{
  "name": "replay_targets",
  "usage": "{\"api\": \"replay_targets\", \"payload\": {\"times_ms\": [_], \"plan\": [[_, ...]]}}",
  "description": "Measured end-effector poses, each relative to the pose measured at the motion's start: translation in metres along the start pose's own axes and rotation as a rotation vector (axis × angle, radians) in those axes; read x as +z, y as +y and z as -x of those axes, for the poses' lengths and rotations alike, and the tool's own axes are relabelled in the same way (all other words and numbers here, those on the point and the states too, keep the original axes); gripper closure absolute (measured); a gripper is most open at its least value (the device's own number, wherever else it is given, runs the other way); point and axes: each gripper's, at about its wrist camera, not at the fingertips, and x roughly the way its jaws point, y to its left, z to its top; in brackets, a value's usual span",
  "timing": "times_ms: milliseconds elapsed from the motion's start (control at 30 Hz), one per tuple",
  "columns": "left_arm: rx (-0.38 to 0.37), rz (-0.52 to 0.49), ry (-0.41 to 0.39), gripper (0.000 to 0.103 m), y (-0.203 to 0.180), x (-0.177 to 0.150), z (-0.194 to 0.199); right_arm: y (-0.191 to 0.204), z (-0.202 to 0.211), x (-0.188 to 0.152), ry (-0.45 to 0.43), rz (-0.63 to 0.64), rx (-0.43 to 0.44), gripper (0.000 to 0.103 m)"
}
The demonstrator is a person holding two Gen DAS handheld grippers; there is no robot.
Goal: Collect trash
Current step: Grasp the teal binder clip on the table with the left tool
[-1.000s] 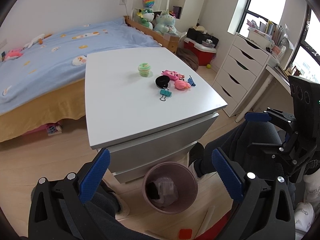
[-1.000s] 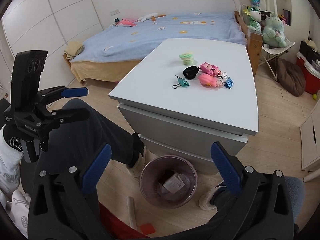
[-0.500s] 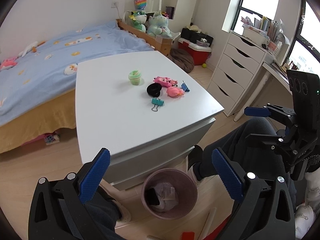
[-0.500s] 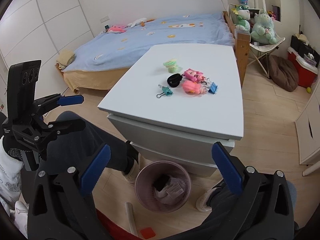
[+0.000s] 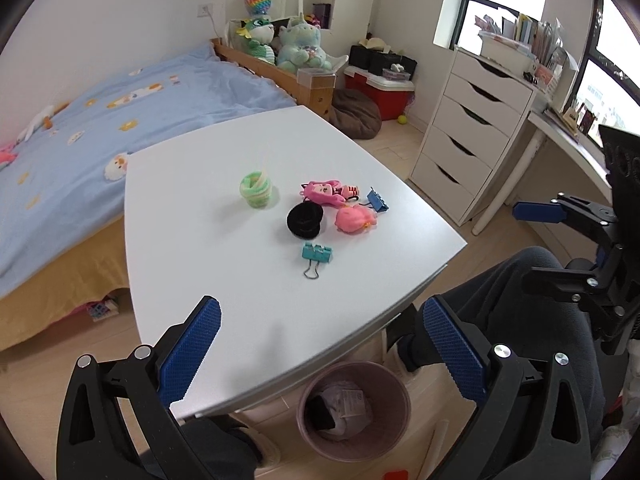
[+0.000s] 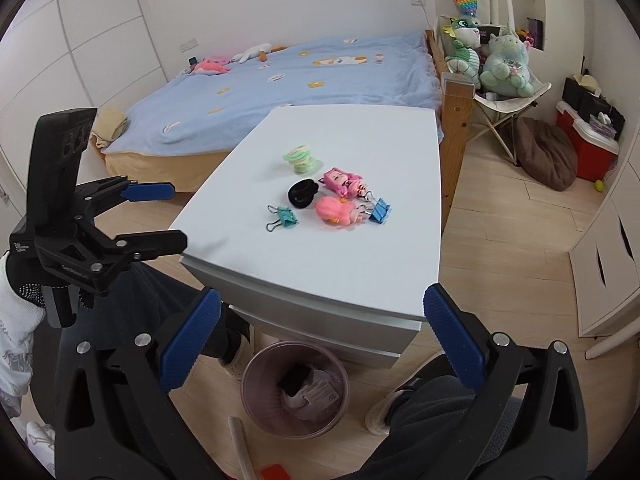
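A mauve trash bin [image 5: 360, 453] stands on the floor under the near edge of the white table [image 5: 208, 240]; it holds crumpled paper and a dark scrap. On the tabletop lie a green hair-tie roll [image 5: 257, 190], a black hair tie [image 5: 305, 220], a pink doll [image 5: 324, 192], a pink toy [image 5: 354, 219], a blue binder clip [image 5: 377, 200] and a teal binder clip [image 5: 317, 254]. My left gripper [image 5: 320, 308] hangs open over the table's near edge. My right gripper [image 6: 322, 296] is open and empty above the bin [image 6: 296, 432], short of the teal clip [image 6: 286, 216].
A blue-covered bed [image 5: 100, 120] borders the table's far-left side. A white drawer unit [image 5: 472, 128] and a desk stand on the right. The person's dark-trousered legs [image 5: 520, 300] flank the bin. A red cooler [image 5: 380, 92] and a brown cushion [image 6: 546, 152] sit beyond.
Both grippers have risen and moved in toward the table, so the tabletop objects look nearer and the bin sits lower in view. Both stay open and empty.
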Motion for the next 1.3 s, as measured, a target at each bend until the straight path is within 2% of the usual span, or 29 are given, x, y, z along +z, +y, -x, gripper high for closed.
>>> {"api": "replay_targets", "payload": {"times_ms": [500,533,633,767,833,900,1100,1300], "plan": [[-0.019,-0.110,0.101,0.007,-0.002,0.028,-0.066,-0.011,-0.001,0.000,0.010,-0.018,-0.011,0.004],[-0.020,-0.114,0.110,0.009,-0.002,0.028,-0.071,-0.012,-0.001,0.000,0.009,-0.019,-0.011,0.004],[-0.024,-0.112,0.132,0.027,-0.001,0.029,-0.082,-0.013,-0.001,0.000,0.009,-0.022,-0.011,0.004],[-0.028,-0.101,0.151,0.039,0.000,0.028,-0.091,-0.015,-0.001,-0.001,0.011,-0.026,-0.011,0.004],[-0.028,-0.107,0.162,0.050,-0.002,0.027,-0.094,-0.015,-0.002,-0.002,0.012,-0.027,-0.013,0.004],[-0.025,-0.108,0.154,0.052,-0.002,0.026,-0.095,-0.016,-0.003,-0.002,0.013,-0.030,-0.012,0.004],[-0.019,-0.099,0.146,0.078,-0.001,0.029,-0.096,-0.015,-0.005,-0.002,0.016,-0.028,-0.009,0.004],[-0.015,-0.081,0.140,0.078,0.003,0.027,-0.093,-0.013,-0.011,0.001,0.018,-0.015,-0.011,0.004]]}}
